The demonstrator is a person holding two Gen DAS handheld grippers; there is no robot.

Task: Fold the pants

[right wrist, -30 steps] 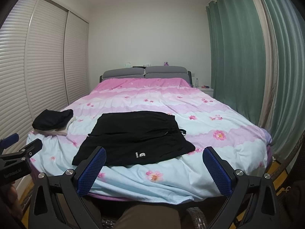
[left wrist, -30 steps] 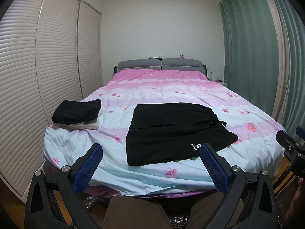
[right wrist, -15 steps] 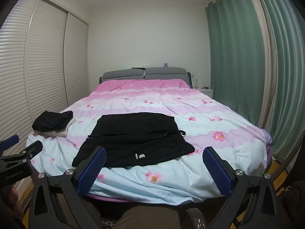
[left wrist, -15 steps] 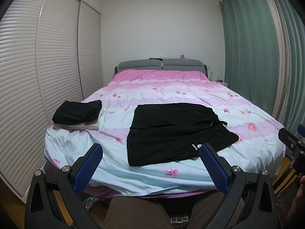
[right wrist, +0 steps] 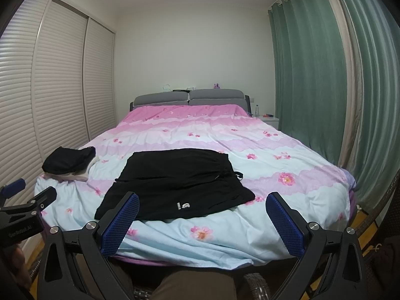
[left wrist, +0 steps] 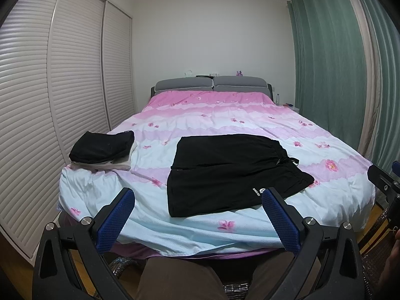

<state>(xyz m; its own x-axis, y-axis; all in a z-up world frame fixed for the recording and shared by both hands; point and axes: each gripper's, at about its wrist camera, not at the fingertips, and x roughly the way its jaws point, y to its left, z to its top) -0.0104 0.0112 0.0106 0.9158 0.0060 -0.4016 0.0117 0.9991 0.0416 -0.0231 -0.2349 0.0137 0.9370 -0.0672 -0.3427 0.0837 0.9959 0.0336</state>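
Note:
Black pants (left wrist: 230, 172) lie flat on the pink and blue floral bed cover (left wrist: 225, 115), folded over on themselves, with a small white logo near the front edge. They also show in the right wrist view (right wrist: 177, 185). My left gripper (left wrist: 198, 212) is open and empty, held off the foot of the bed, short of the pants. My right gripper (right wrist: 202, 215) is open and empty, also off the foot of the bed.
A pile of folded clothes (left wrist: 102, 150), black on top of white, sits at the bed's front left corner. White louvred wardrobe doors (left wrist: 62, 100) run along the left. Green curtains (left wrist: 337, 62) hang on the right. A grey headboard (left wrist: 212, 83) is at the far end.
Both views have shifted slightly, as both grippers drifted a little back from the bed. The pants and the pile have not moved.

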